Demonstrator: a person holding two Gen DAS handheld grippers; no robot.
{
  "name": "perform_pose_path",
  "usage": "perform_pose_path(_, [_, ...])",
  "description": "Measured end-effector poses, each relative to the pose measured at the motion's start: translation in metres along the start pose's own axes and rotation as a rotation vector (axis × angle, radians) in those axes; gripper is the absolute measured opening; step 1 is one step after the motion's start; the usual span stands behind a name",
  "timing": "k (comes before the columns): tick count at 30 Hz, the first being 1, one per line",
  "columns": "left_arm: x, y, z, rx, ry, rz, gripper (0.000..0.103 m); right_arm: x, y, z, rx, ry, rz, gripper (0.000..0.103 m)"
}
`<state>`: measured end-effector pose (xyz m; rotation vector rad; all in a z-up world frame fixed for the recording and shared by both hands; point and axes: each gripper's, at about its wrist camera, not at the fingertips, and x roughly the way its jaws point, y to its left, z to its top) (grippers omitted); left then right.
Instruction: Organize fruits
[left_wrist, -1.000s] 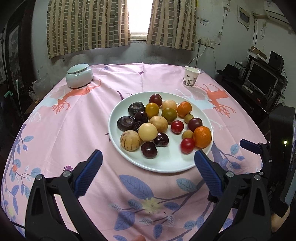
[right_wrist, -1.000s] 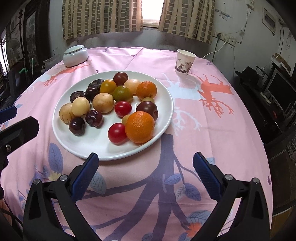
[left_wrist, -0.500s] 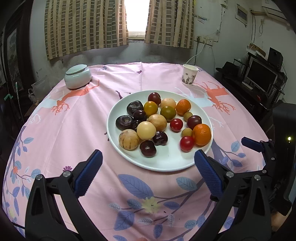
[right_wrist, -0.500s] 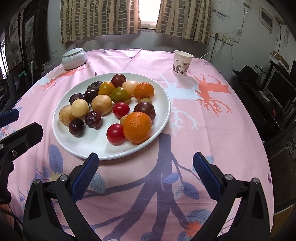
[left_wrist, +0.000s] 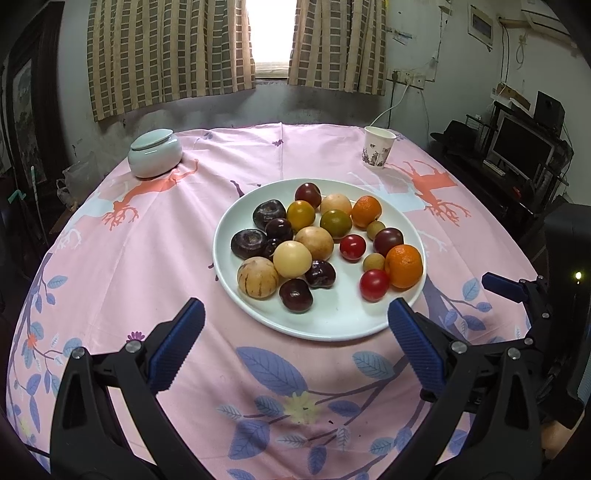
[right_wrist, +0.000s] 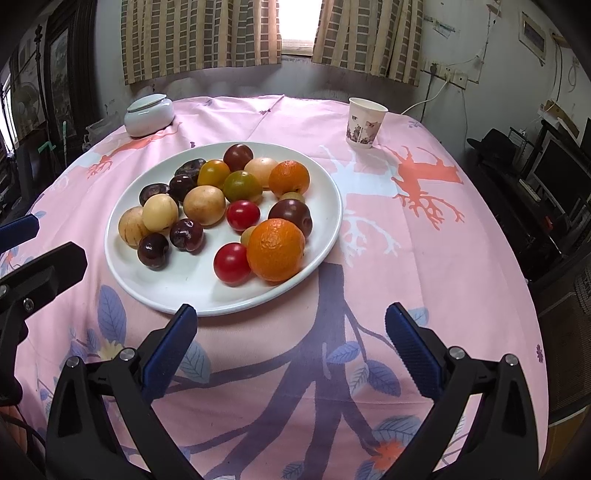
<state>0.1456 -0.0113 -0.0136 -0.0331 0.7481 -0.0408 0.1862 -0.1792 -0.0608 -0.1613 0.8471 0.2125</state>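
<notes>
A white plate (left_wrist: 332, 325) sits mid-table, also in the right wrist view (right_wrist: 192, 288). It holds many mixed fruits: an orange (left_wrist: 403, 266) (right_wrist: 276, 249), red tomatoes (left_wrist: 374, 284) (right_wrist: 232, 263), dark plums (left_wrist: 295, 295) (right_wrist: 153, 250), pale round fruits (left_wrist: 292, 259) (right_wrist: 160, 212) and a striped melon-like fruit (left_wrist: 258, 277). My left gripper (left_wrist: 293, 332) is open and empty, just short of the plate's near rim. My right gripper (right_wrist: 290, 328) is open and empty, near the plate's near-right rim.
A pale lidded jar (left_wrist: 155, 153) (right_wrist: 148, 113) stands at the far left of the pink tablecloth (left_wrist: 147, 236). A paper cup (left_wrist: 378, 147) (right_wrist: 365, 122) stands far right. Shelves with a monitor (left_wrist: 521, 147) are beyond the table's right edge.
Both grippers have drawn back slightly and tilted up, so the plate sits a little lower and farther in both views. Nothing was grasped and the fruits have not moved.
</notes>
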Motion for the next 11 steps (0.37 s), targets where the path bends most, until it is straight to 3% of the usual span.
perform_pose_path(11, [0.0058, 0.0005, 0.0012, -0.005, 0.028, -0.002, 0.101, 0.0002, 0.0003, -0.0005, 0.0, 0.002, 0.001, 0.102])
